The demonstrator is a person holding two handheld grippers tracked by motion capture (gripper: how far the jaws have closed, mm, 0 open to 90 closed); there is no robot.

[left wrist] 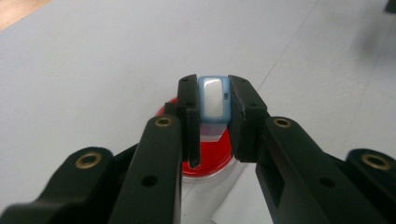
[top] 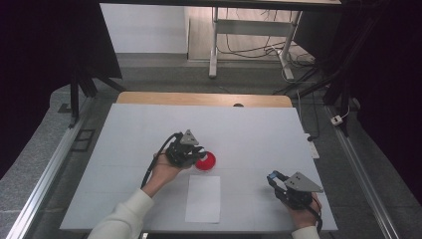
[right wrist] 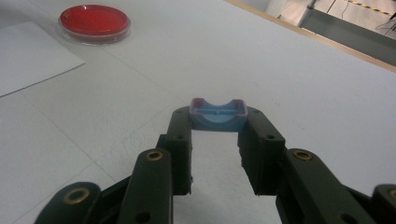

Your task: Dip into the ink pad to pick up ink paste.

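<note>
Right gripper (right wrist: 217, 122) is pinching a blue cap (right wrist: 217, 114) away from the red dish (top: 206, 161), left gripper (left wrist: 213, 100) over it is squeezing a small, light, slippery-looking blue-and-white piece (left wrist: 214, 99) by its sides.

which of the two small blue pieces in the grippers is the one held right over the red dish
The blue and white piece in the left gripper, directly above the red dish. The hollow blue piece in the right gripper sits far off.

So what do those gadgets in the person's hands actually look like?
Each hand-held gripper, left and right, is black with two blocky jaws, brass-coloured rivets at the joints and a grey three-cornered plate on top. A black cable trails from each. The person wears white long sleeves.
</note>
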